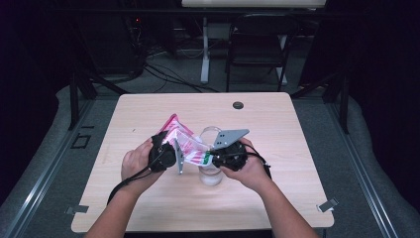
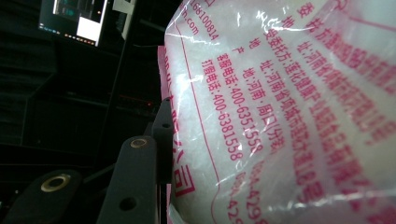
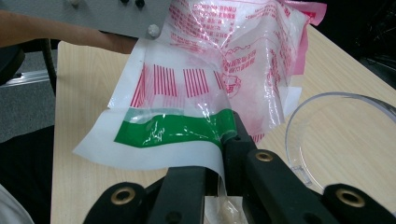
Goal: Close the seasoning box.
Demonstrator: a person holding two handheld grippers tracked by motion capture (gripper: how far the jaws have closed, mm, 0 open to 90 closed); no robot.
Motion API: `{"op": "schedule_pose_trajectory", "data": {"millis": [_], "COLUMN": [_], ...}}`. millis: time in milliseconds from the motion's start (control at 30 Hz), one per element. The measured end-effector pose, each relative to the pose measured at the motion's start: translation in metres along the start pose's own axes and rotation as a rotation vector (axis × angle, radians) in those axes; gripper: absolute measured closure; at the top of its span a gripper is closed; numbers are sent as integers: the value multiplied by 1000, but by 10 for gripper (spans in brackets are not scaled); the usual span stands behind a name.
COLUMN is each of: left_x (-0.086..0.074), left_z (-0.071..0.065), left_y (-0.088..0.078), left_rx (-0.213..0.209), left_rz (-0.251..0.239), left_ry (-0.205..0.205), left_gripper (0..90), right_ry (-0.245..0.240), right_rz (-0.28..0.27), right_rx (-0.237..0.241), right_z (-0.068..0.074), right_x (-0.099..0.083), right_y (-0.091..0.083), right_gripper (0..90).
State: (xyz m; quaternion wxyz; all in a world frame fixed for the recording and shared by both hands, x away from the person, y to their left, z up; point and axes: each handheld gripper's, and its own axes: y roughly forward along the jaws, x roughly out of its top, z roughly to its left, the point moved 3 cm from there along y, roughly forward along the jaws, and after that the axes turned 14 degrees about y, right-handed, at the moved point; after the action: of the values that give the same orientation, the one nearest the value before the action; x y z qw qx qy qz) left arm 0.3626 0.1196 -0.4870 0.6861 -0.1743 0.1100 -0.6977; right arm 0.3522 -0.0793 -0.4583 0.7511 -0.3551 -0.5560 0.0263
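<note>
A clear plastic bag (image 1: pixel 189 143) with pink printing and white granules inside hangs tilted between both grippers, above the table (image 1: pixel 148 198). My left gripper (image 1: pixel 172 152) clamps the bag's full body; in the left gripper view the bag (image 2: pixel 289 116) bulges against one black finger (image 2: pixel 135 177) and hides the other. My right gripper (image 1: pixel 216 154) is shut on the bag's flat lower edge, pinching it at the green stripe (image 3: pixel 177 128) between its fingertips (image 3: pixel 225 140). A clear glass cup (image 1: pixel 210 174) stands on the table right under the bag; its rim (image 3: pixel 336 100) lies just right of my right gripper.
A small black round cap (image 1: pixel 238 105) sits in the tabletop near the far edge. Behind the table stand a dark folding chair (image 1: pixel 257 44) and a white desk leg (image 1: pixel 204 49). Both forearms come in from the near edge.
</note>
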Motion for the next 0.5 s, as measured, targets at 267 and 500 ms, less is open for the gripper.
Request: {"op": "schedule_pose_trajectory", "data": {"millis": [267, 500], "left_x": [2, 3], "left_z": [2, 4], "left_y": [-1, -2], "left_rx": [22, 36], "left_rz": [4, 12], "left_ry": [23, 45], "left_gripper": [618, 618], "right_ry": [10, 17], "right_rz": [0, 2], "right_rx": [0, 2], "right_z": [-3, -7], "right_x": [-2, -4], "right_y": [-1, 0], "right_gripper": [881, 881]}}
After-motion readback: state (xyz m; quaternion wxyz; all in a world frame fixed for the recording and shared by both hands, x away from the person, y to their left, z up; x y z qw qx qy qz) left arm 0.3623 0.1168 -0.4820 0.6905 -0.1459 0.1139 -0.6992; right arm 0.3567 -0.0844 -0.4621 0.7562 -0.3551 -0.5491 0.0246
